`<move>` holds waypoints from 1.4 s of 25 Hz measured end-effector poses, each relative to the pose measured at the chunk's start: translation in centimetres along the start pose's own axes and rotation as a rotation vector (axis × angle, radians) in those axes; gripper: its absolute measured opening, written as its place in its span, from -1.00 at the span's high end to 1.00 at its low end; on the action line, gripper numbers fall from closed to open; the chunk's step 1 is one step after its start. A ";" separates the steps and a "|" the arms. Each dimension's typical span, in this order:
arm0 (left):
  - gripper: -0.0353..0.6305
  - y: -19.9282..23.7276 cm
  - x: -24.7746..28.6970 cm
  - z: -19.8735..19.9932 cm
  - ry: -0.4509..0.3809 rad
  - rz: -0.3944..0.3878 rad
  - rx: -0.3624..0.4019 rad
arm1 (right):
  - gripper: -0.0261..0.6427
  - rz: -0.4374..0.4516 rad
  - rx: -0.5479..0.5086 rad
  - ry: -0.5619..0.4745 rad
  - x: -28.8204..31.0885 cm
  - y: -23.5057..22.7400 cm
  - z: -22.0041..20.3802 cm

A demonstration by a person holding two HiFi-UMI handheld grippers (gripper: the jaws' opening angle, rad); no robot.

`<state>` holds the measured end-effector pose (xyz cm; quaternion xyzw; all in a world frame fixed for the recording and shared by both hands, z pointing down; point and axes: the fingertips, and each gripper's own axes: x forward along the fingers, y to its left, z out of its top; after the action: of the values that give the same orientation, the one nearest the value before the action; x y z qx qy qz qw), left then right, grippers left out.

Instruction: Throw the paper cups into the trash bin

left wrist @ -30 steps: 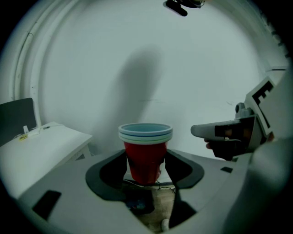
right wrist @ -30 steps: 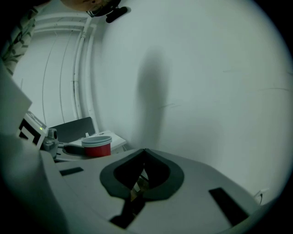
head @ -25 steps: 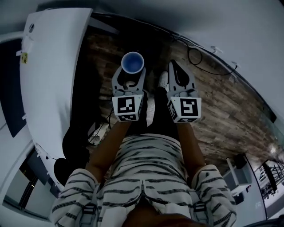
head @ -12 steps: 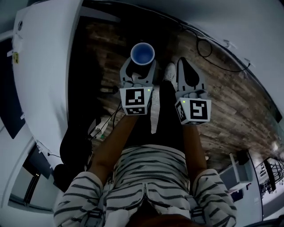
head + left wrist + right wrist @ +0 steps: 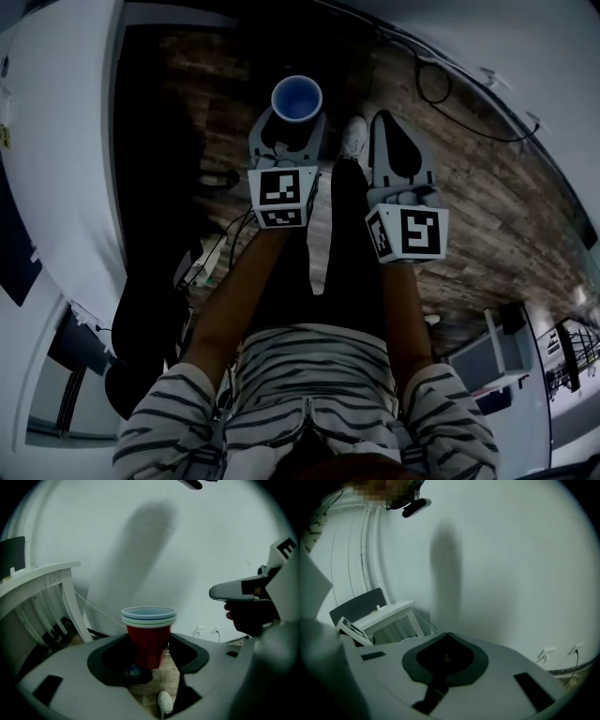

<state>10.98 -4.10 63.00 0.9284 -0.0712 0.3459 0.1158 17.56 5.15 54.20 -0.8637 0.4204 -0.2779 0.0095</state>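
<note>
We hold the stacked paper cups (image 5: 149,637), red outside and blue inside, upright in the left tongs (image 5: 291,122), which are clenched on their sides above the wooden floor (image 5: 487,216). Our right tongs (image 5: 447,637), just beside the left, are pressed together with nothing between them. A white worktop (image 5: 66,141) lies to our left.

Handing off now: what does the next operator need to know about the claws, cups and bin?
The left claw is shut on a nested stack of paper cups, red outermost, upright, over the wood floor.
The right claw is shut, empty.
No trash bin in any view.
Done: cups in hand.
Left: find the bin, bring the stack over it, open the left claw.
</note>
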 end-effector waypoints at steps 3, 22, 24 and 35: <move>0.05 0.1 1.8 -1.5 0.026 0.001 0.005 | 0.87 -0.005 0.018 0.014 0.3 -0.5 -1.4; 0.05 2.3 11.2 -10.4 0.111 -0.016 0.033 | 0.87 -0.010 0.096 0.051 1.3 -2.8 -7.1; 0.05 2.5 12.1 -11.2 0.128 -0.016 0.028 | 0.87 -0.002 0.093 0.055 1.4 -2.6 -7.5; 0.05 3.9 16.2 -14.8 0.185 0.000 0.007 | 0.87 0.003 0.106 0.079 2.1 -2.8 -10.3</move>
<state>13.06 -4.78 85.22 0.8927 -0.0589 0.4306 0.1186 15.58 7.71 64.64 -0.8498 0.4063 -0.3336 0.0388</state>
